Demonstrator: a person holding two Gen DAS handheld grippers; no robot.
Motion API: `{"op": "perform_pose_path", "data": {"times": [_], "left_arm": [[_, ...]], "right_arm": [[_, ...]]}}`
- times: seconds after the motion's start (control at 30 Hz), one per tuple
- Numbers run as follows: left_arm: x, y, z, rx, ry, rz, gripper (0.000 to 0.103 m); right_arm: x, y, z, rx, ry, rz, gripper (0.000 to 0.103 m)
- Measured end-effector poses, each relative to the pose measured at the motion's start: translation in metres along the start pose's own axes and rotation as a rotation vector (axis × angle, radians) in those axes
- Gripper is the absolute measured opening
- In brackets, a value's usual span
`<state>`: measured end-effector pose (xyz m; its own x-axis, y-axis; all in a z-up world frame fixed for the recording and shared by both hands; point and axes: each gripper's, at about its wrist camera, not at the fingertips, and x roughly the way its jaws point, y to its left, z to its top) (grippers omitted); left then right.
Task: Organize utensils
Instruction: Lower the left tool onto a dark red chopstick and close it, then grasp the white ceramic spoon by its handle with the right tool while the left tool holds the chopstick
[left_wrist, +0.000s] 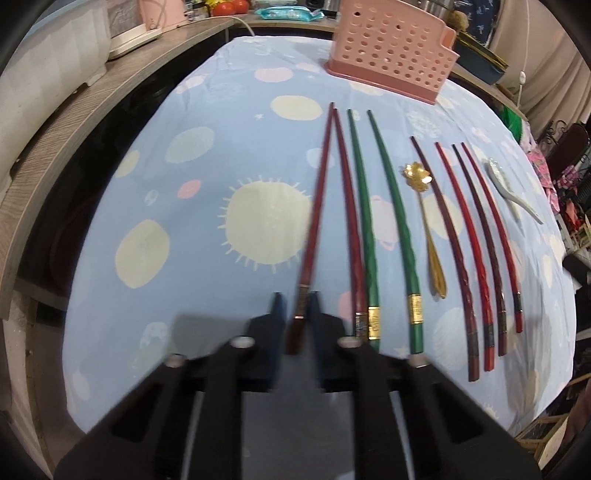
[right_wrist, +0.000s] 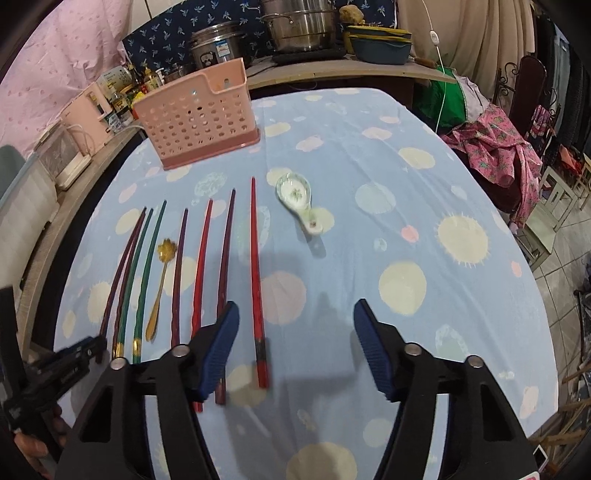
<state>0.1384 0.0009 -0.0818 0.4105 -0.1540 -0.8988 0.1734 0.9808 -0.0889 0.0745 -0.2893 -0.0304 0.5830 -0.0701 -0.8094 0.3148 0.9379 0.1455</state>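
The left gripper (left_wrist: 295, 314) has its blue pads closed narrowly on the thick end of a dark red chopstick (left_wrist: 317, 206), which tilts away from its neighbour, tips nearly meeting far out. Beside it on the blue spotted tablecloth (left_wrist: 177, 206) lie another dark red chopstick (left_wrist: 347, 206), two green chopsticks (left_wrist: 391, 206) with gold bands, a gold spoon (left_wrist: 424, 221), four more red chopsticks (left_wrist: 476, 229) and a white ceramic spoon (right_wrist: 297, 194) at the right end of the row. The pink perforated basket (left_wrist: 388, 48) stands upright at the table's far side, well apart from the row.

The right gripper (right_wrist: 295, 343) hangs wide open and holds nothing, its left pad (right_wrist: 218, 350) over the thick ends of the red chopsticks, one red chopstick (right_wrist: 255, 273) lying between the fingers. Steel pots (right_wrist: 295, 26) and a pink appliance (right_wrist: 92, 107) crowd the counter behind.
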Motion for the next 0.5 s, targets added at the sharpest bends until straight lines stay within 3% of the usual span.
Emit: {"op": "perform_pose_path", "data": {"times": [0.13,0.3,0.5], "left_arm": [[0.002,-0.002,0.001,0.001,0.004,-0.006,0.008],[0.004,-0.003,0.003,-0.005,0.009,-0.004,0.008],[0.005,-0.003,0.004,-0.011,0.015,-0.002,0.009]], "right_arm": [[0.011,-0.006,0.026,0.006,-0.028,0.02,0.025],[0.042,-0.016,0.049,0.043,0.012,0.074,0.013],[0.074,-0.019,0.058,0.059,0.051,0.095,0.008]]}}
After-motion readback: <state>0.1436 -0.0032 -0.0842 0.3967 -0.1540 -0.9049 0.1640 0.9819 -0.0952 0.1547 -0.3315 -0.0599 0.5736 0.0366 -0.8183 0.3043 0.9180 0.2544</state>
